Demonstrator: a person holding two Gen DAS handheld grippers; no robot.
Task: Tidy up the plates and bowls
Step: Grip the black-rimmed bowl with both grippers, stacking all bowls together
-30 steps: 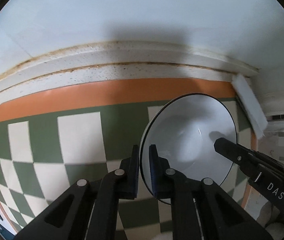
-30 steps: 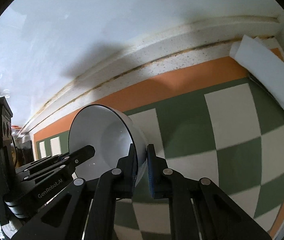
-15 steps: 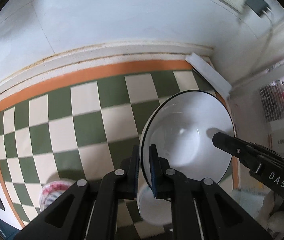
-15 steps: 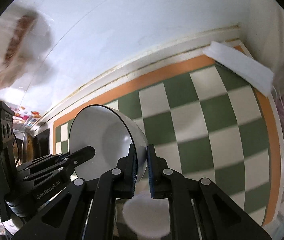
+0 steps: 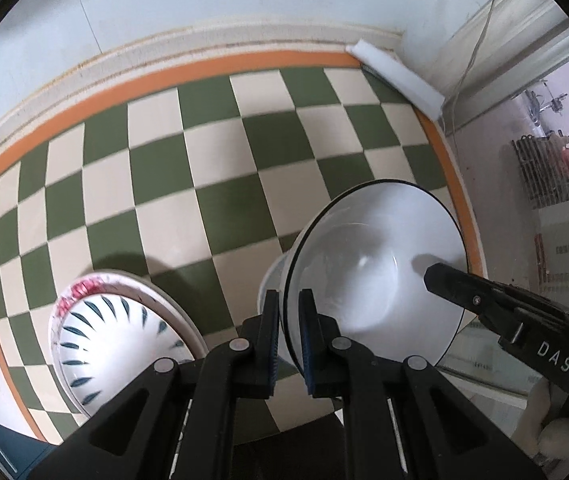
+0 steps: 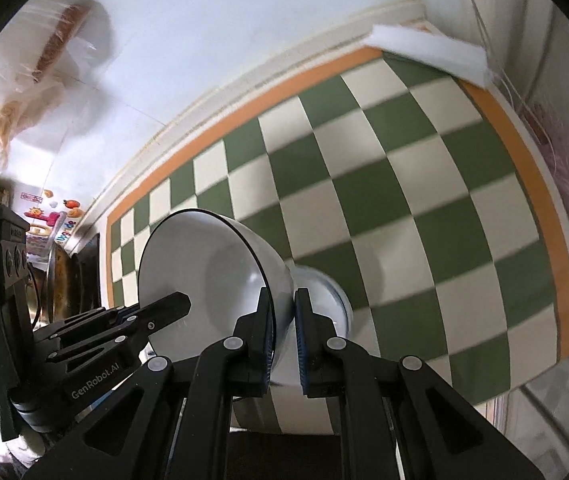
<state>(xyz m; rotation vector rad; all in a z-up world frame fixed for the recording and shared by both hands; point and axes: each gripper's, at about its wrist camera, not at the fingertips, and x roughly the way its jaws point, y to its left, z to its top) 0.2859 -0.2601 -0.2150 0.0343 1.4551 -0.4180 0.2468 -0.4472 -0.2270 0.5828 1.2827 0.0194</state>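
Green-and-cream checks cover the tablecloth [image 5: 220, 176] beneath you. Nearest, your left gripper [image 5: 289, 336] is clamped on the near rim of the white bowl [image 5: 372, 264], and your right gripper [image 6: 283, 336] pinches its opposite rim, so both claws hold 1 bowl, tilted above the cloth. Under it rests a second white bowl [image 6: 324, 296]. Left of that, 1 patterned bowl [image 5: 116, 340] sits in a red-rimmed plate [image 5: 84, 286]. Farther off, an orange border [image 5: 212, 70] meets the wall.

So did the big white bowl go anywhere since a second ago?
Yes. The white bowl, pinched at opposite rims by both grippers, has pulled back from the wall: the orange border that sat right behind it now lies far off, with many checkered squares between.
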